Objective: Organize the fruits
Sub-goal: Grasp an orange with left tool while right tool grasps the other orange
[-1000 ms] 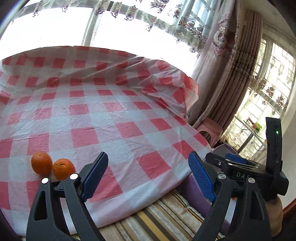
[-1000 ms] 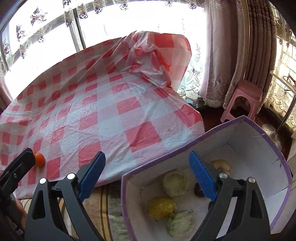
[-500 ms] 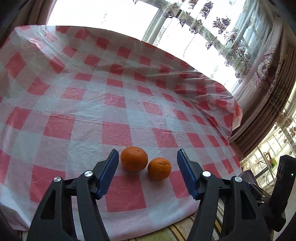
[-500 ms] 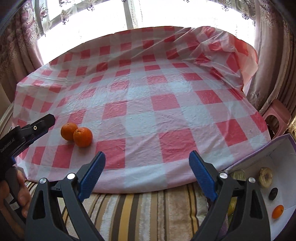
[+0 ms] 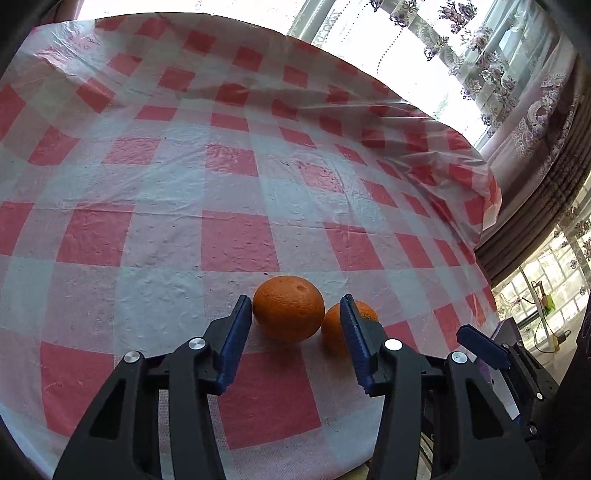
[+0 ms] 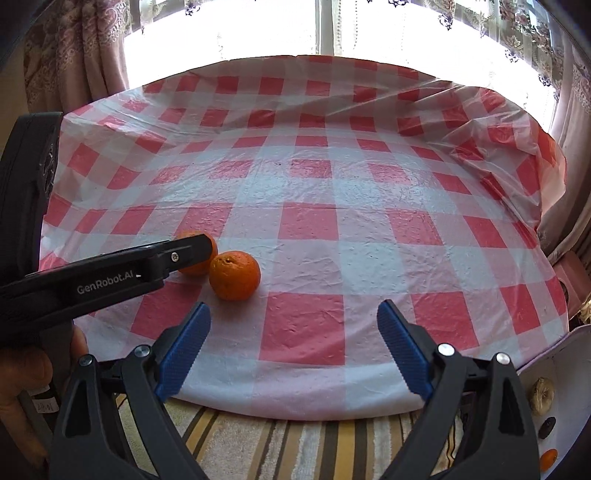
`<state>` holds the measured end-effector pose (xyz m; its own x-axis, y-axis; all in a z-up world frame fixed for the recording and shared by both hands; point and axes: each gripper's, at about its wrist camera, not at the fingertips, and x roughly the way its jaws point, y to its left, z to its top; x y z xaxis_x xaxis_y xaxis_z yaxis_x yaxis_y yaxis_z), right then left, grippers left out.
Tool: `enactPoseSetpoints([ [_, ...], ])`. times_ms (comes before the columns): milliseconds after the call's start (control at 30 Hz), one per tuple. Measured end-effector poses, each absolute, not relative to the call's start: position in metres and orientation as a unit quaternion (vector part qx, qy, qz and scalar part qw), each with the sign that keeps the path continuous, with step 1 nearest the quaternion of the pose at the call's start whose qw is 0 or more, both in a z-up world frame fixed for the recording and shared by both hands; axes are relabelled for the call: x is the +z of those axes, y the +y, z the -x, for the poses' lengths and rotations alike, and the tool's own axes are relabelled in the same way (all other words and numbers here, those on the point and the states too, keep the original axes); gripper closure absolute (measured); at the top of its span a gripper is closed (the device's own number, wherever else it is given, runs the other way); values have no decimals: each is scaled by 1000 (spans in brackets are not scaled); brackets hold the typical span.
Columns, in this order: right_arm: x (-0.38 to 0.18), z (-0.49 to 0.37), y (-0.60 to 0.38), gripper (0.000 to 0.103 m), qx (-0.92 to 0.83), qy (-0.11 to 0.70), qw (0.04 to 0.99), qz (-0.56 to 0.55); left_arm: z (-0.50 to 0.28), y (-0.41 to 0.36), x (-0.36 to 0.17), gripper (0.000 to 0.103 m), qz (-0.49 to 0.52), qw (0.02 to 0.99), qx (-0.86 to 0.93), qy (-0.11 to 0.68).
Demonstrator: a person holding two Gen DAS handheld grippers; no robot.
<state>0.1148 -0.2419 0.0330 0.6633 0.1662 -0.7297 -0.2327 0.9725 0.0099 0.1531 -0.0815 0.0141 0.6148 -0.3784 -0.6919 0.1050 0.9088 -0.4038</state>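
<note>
Where checked tablecloth (image 6: pixel 310 225) lies (curtained window (image 6: pixel 280 26))

The desk (image 6: pixel 317 225) wears a thin, crinkled plastic cloth (image 5: pixel 236 240) in red and white checks, bunched into loose folds at its far right corner and hanging over the near edge above a striped rug (image 6: pixel 295 443). Two oranges sit directly on the cloth close to that near edge, touching each other: the larger orange (image 5: pixel 289 308) rests on a white square, and the smaller orange (image 5: pixel 334 328) lies just beside it on its right. The rest of the cloth carries nothing else that I can make out.
</note>
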Motion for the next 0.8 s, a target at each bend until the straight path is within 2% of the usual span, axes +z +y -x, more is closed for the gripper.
enactPoseSetpoints([
  [100, 31, -118, -236, 11, 114, 396, 910, 50, -156, -80, 11, 57, 169, 880, -139, 422],
  [167, 29, -120, -232, 11, 119, 395, 909, 56, -156, -78, 10, 63, 174, 879, -138, 421],
  [533, 25, -137, -204, 11, 138, 392, 906, 81, -148, -56, 14, 65, 217, 887, -115, 392],
  [733, 23, -144, -195, 21, 145, 396, 902, 87, -144, -47, 15, 65, 229, 890, -98, 381],
  [800, 22, -145, -192, 30, 147, 399, 901, 89, -144, -46, 16, 65, 229, 892, -95, 379],
])
